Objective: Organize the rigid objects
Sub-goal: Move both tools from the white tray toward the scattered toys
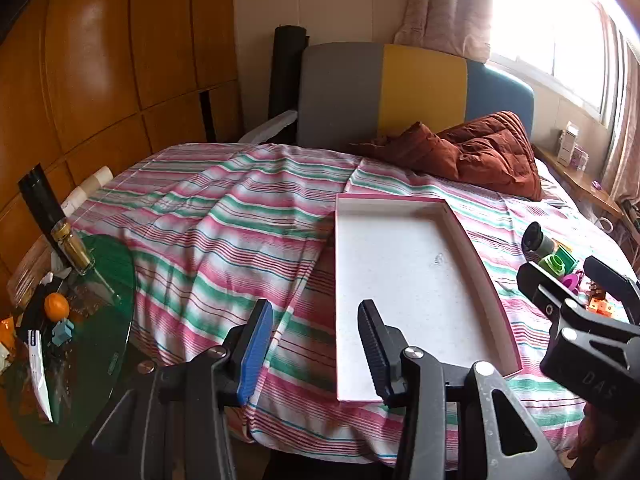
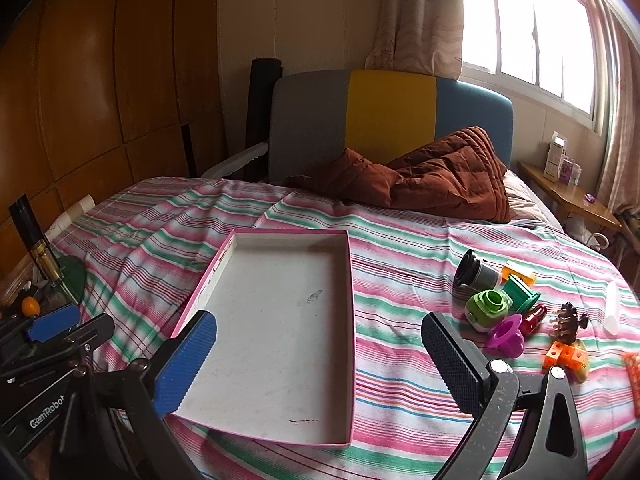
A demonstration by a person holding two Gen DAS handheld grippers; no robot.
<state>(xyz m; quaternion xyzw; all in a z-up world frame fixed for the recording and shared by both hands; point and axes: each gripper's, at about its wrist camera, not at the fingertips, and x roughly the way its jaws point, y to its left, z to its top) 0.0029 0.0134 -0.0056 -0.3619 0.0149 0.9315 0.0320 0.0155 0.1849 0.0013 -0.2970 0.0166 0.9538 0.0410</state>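
A shallow white tray with a pink rim [image 2: 347, 320] lies empty on the striped bed; it also shows in the left wrist view [image 1: 496, 292]. Right of it lies a cluster of toys: a dark cylinder [image 2: 476, 273], a green round toy [image 2: 489, 306], a green block [image 2: 520, 292], a magenta piece [image 2: 506, 336], a red piece [image 2: 532, 319], a brown figure [image 2: 566, 322], orange cubes [image 2: 564, 356] and a white tube [image 2: 611, 314]. My right gripper [image 2: 320, 354] is open and empty above the tray's near end. My left gripper [image 1: 316, 340] is open and empty at the tray's left edge.
A rust quilt [image 2: 436, 174] lies by the headboard [image 2: 390, 118]. A green glass side table [image 1: 100, 320] with a jar [image 1: 74, 246], an orange [image 1: 56, 306] and clutter stands left of the bed. A wooden shelf [image 2: 568, 192] runs under the window.
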